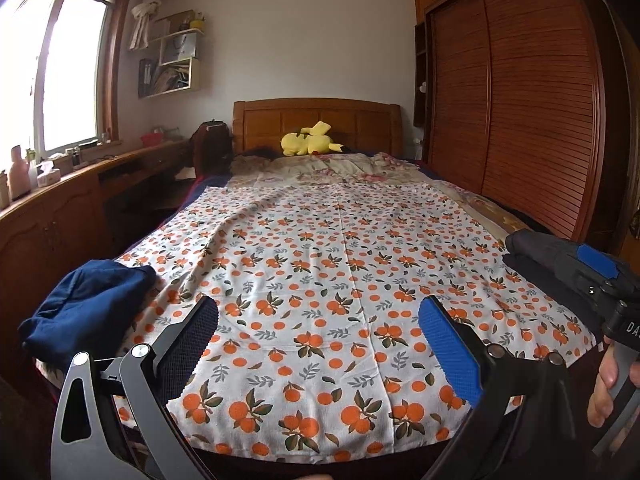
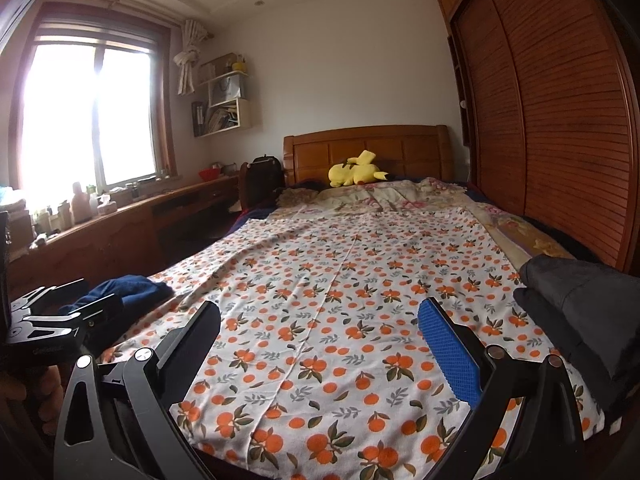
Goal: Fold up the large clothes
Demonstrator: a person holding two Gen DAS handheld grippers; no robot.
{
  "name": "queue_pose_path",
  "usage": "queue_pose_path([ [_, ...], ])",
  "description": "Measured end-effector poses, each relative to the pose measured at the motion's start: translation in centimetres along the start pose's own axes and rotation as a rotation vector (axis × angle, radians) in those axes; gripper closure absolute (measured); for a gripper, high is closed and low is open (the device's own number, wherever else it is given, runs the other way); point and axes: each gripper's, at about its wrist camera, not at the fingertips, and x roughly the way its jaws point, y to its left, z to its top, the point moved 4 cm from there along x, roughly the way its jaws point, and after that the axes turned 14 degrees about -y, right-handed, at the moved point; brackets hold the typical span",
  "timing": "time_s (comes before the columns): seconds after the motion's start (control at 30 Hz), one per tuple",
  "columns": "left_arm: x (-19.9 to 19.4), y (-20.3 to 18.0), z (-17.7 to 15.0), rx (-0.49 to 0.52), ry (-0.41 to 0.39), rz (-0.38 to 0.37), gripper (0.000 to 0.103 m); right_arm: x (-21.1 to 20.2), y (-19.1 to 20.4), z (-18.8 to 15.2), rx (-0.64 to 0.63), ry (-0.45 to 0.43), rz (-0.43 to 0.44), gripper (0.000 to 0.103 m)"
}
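A white cloth printed with oranges lies spread flat over the bed. A crumpled navy garment sits on its near left corner. A dark grey garment lies in a folded pile at the near right edge. My left gripper hovers open above the near end of the cloth, nothing between its fingers. My right gripper is open too, at the same height over the cloth and holding nothing. A hand grips the right gripper's handle at the right edge of the left wrist view.
A yellow plush toy lies by the wooden headboard, with a floral quilt below it. A slatted wardrobe runs along the right side. A wooden desk with bottles lines the left wall under the window.
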Motion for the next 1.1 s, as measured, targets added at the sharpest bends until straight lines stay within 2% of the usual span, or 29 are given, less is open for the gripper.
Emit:
queue_pose_path([
  [1.1, -0.27, -0.37, 0.15, 0.007, -0.013, -0.012, 0.002, 0.26, -0.07, -0.12, -0.001, 0.0, -0.01, 0.007],
])
